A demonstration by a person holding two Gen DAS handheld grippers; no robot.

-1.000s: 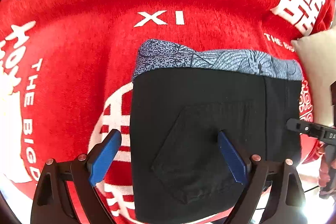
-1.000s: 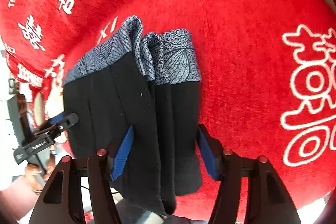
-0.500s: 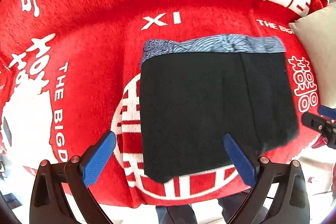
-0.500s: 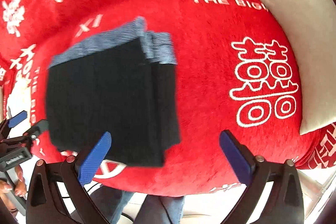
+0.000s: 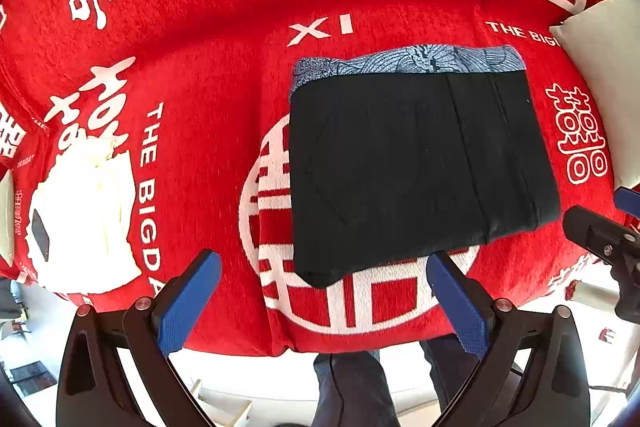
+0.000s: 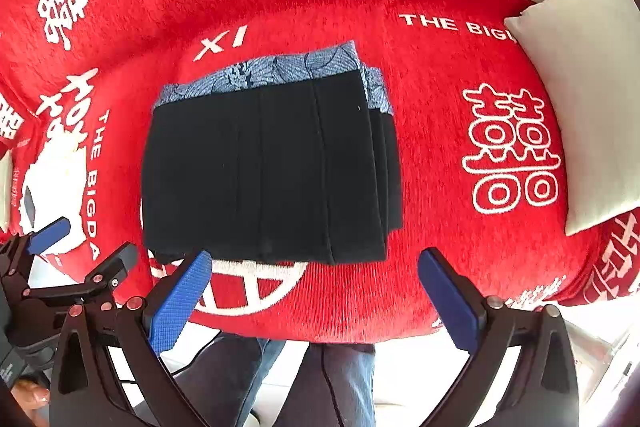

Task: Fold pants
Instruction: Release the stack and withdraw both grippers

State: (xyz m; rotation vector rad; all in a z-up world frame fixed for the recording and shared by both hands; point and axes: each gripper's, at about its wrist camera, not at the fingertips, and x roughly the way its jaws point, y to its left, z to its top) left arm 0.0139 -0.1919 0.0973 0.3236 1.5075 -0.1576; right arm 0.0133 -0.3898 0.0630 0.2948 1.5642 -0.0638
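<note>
The pants lie folded into a compact black rectangle on the red blanket, which carries white printed characters and lettering. All positions below are given relative to the pants.

Pants: a strip of blue patterned fabric shows along the far edge. Stacked fold layers are visible along the right side in the right wrist view. The near edge overlaps a large white circular emblem printed on the blanket. The letters "XI" sit just beyond the far-left corner.

Left tongs: the blue pads stand wide apart, clamped on nothing. They hang above the near edge of the pants, without contact.

Right tongs: the blue pads stand wide apart, clamped on nothing. They hang above the near-right corner of the pants, without contact. From the left wrist view, part of this tool appears off the right side of the pants.

Surroundings: a pale cushion rests well to the right of the pants. A white patch lies well to the left. The person's legs in dark trousers stand beyond the near edge of the blanket.
</note>
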